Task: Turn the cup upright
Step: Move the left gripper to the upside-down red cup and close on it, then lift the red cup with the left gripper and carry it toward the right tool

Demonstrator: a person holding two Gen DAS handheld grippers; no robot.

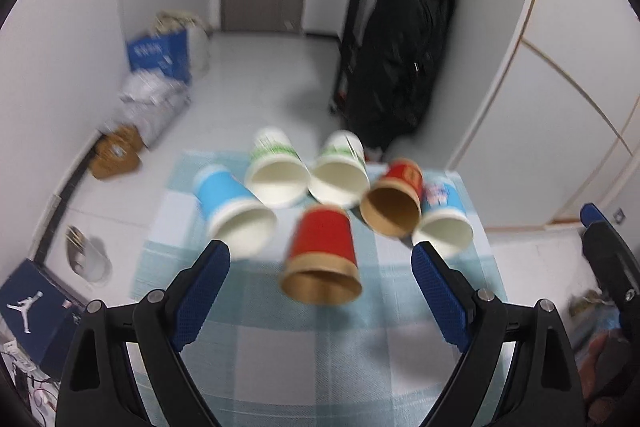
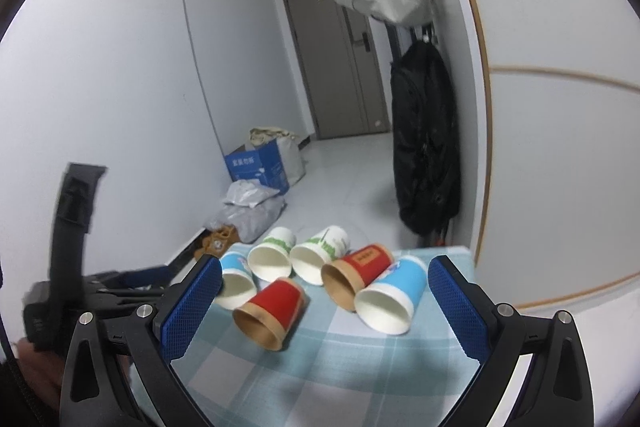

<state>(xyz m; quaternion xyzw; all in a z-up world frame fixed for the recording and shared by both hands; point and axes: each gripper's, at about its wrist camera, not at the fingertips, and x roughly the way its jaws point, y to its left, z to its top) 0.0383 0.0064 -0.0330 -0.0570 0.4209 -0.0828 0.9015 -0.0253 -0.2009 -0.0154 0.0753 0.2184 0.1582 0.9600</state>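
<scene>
Cups lie on their sides across the far half of my table (image 2: 320, 367), which is covered in a pale blue-and-white checked cloth. All six have their mouths turned toward me.

Nearest is the plain red paper cup with a brown rim (image 1: 322, 255) (image 2: 272, 310), a little in from the middle of the table, ahead of my left gripper (image 1: 320, 259). That gripper's blue-padded fingers (image 1: 204, 291) stand wide apart and hold nothing; the left-wrist view is blurred.

Behind the red cup, from the left edge toward the right edge, are:
- a light blue paper cup with a white inside (image 1: 234, 209) (image 2: 236, 279)
- two white paper cups with green print (image 1: 276, 173) (image 2: 274, 253), lying side by side near the far edge
- a second red cup with a label and brown inside (image 1: 396, 199) (image 2: 356, 273)
- another light blue cup with coloured print (image 1: 444, 223) (image 2: 394, 293), touching the labelled red one

My right gripper (image 2: 324, 269) is also spread wide and empty. The last blue cup lies just inside its right finger (image 2: 460, 307).

A black bag (image 2: 426, 147) hangs beyond the table's far right corner.
</scene>
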